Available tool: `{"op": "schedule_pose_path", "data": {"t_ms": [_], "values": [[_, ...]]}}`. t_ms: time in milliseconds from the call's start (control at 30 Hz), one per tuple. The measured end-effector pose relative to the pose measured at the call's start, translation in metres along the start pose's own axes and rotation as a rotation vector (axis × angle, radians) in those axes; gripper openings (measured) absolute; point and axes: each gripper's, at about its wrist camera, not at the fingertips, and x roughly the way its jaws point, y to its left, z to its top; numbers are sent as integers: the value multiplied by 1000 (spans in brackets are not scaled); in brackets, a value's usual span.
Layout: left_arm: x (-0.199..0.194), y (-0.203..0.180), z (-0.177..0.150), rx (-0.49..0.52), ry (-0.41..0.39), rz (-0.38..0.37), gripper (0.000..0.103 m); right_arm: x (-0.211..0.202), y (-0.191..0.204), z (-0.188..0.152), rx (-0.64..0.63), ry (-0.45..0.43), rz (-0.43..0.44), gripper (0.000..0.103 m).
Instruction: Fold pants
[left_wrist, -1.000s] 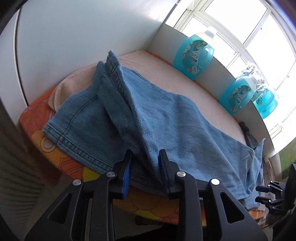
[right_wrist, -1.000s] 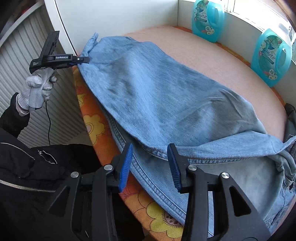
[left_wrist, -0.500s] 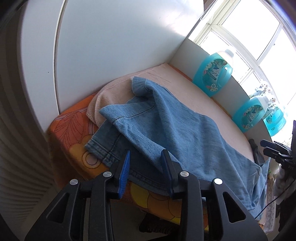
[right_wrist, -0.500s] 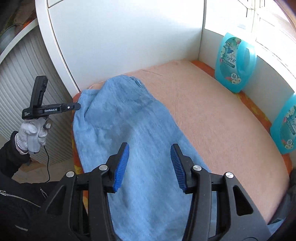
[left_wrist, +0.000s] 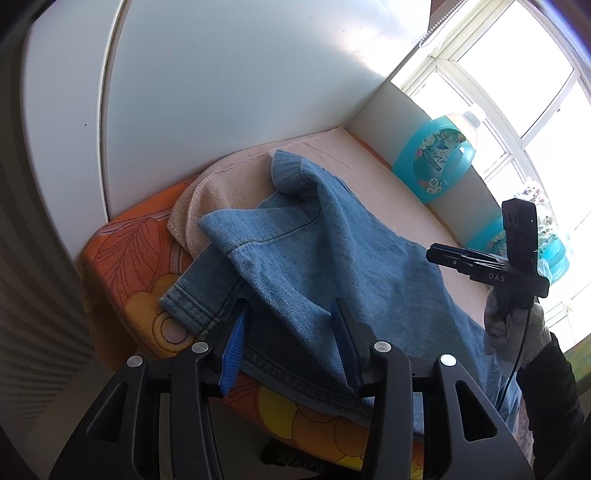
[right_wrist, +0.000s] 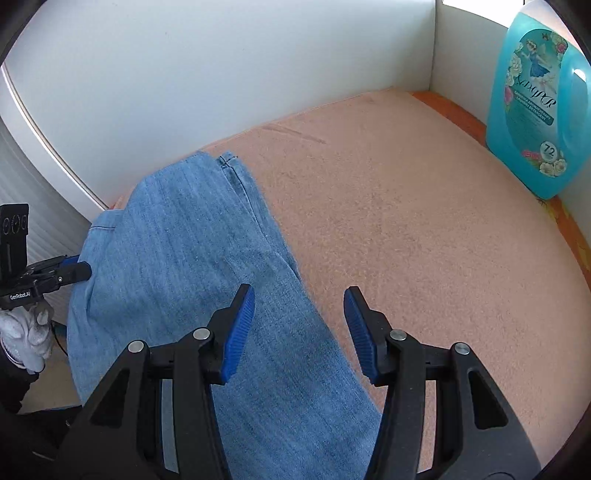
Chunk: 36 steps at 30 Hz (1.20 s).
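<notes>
Blue jeans (left_wrist: 332, 258) lie folded lengthwise on a pink towel (right_wrist: 406, 221); their hem ends (left_wrist: 288, 170) rest crumpled near the white back wall. My left gripper (left_wrist: 291, 339) sits at the board's near edge with its jaws opening. Denim shows between the blue pads, and neither pad presses on it. In the right wrist view it appears at the left edge (right_wrist: 79, 269) beside the leg. My right gripper (right_wrist: 299, 332) hovers open over the far side seam of the leg, half above denim, half above towel, holding nothing. It shows at the right in the left wrist view (left_wrist: 436, 254).
The towel covers an orange flowered board (left_wrist: 125, 251). A turquoise detergent bottle (right_wrist: 535, 103) stands in the far corner by the window, a second one (left_wrist: 495, 236) behind my right gripper. White walls (left_wrist: 221, 92) close off the back. A gloved hand (left_wrist: 513, 328) holds the right gripper.
The left jaws let go of the denim fold and spread apart; the fold now lies slack on the board. The right gripper swept from the waistband along the leg towards the hem end.
</notes>
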Motion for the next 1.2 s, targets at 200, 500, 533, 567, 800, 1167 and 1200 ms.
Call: {"op": "schedule_pose_path", "data": {"t_ms": [200,500,533,567,800,1167,1200], "values": [[6,4,6,-35,-24,21,44,10,8,1,-26,6,33,52],[3,-3,12,37,-126,96,11,-3,28,-5,-99,-46,-39,11],[3,-3,13,39,-130,94,10,-6,31,-6,-111,-53,-51,10],[2,-3,13,43,-136,93,9,-9,34,-6,-120,-59,-62,10],[-2,-4,10,63,-145,91,6,-38,30,-18,-90,-52,-119,6],[-5,12,-10,24,-137,112,4,-27,33,-27,-120,-52,-201,6],[-11,10,-11,24,-159,119,4,-33,34,-25,-119,-88,-206,6]]}}
